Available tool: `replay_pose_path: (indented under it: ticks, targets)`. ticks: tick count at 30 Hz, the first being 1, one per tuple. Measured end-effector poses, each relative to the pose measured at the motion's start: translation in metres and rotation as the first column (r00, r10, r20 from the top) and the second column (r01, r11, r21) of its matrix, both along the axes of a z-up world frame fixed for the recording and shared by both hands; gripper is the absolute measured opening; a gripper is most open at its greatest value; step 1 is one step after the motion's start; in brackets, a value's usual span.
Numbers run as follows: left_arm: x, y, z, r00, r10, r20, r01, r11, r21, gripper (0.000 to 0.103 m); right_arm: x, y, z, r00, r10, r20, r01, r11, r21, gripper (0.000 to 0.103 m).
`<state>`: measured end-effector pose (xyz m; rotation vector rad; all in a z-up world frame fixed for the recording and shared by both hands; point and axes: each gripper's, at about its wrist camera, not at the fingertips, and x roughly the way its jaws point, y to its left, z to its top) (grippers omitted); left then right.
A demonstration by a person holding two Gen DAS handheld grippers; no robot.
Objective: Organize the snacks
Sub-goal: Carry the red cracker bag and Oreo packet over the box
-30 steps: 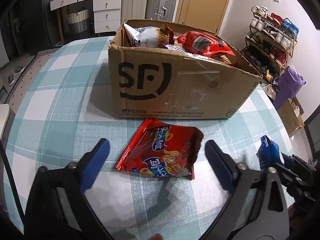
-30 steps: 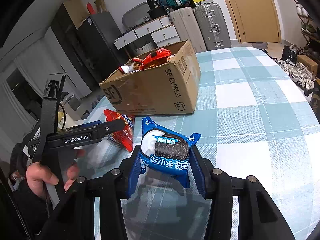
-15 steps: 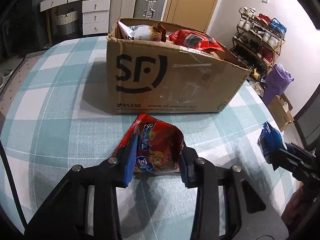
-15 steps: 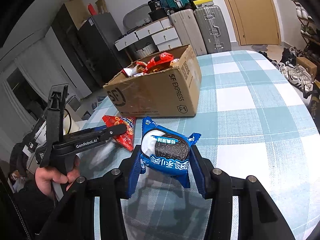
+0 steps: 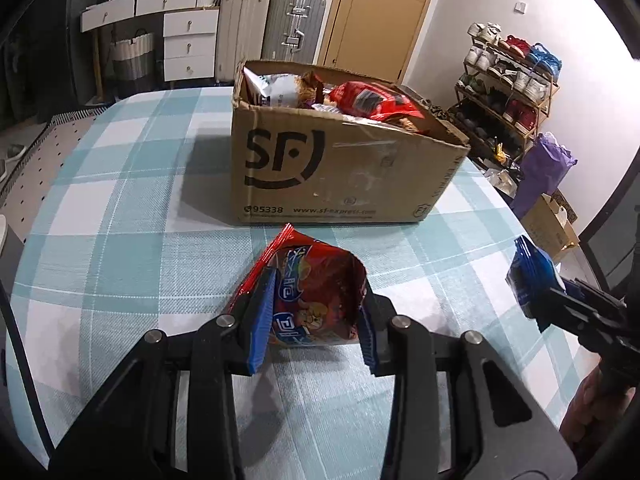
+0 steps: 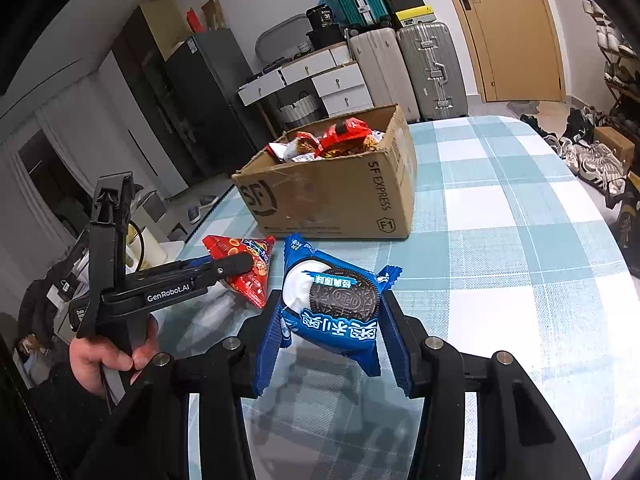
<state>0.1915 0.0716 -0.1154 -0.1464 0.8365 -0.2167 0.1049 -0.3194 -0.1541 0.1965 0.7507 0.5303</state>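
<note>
The left gripper (image 5: 316, 312) is clamped on the red pack (image 5: 316, 300), its blue pads pressing both sides so the pack bulges between them, just in front of the box (image 5: 340, 176). The right gripper (image 6: 334, 332) is closed on the Oreo pack (image 6: 336, 304), holding it above the checked tablecloth (image 6: 520, 240). The box stands on the cloth with snack bags heaped inside. A hand (image 6: 104, 356) grips the left tool's handle. Suitcases (image 5: 272, 32) stand by the far wall
</note>
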Motion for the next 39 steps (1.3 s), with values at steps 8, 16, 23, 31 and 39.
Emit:
replay_pose_path:
  ticks: [8,16,23,31,39]
  targets:
    - [-0.027,0.000,0.021,0.999,-0.012,0.042,0.013,1.000,-0.009,0.034,-0.010,0.005,0.014,0.999,0.013,0.029,-0.013,1.000,-0.006,0.047]
    - [-0.034,0.004,0.055,0.995,-0.033,0.090,0.036,0.999,-0.031,0.034,-0.008,0.009,0.033,0.998,0.023,0.051,-0.024,0.999,0.025,0.047]
    - [-0.030,0.006,0.094,0.989,-0.049,0.138,0.052,0.998,-0.021,0.034,0.010,0.014,0.063,0.997,0.039,0.074,-0.043,0.997,0.059,0.047]
    - [-0.003,0.007,0.143,0.984,-0.060,0.170,0.063,0.998,-0.013,0.034,0.046,0.032,0.110,0.987,0.084,0.135,-0.090,0.995,0.039,0.047]
    - [0.041,0.007,0.176,0.983,-0.073,0.170,0.074,0.997,-0.002,0.034,0.094,0.049,0.140,0.981,0.089,0.170,-0.090,0.996,0.000,0.047]
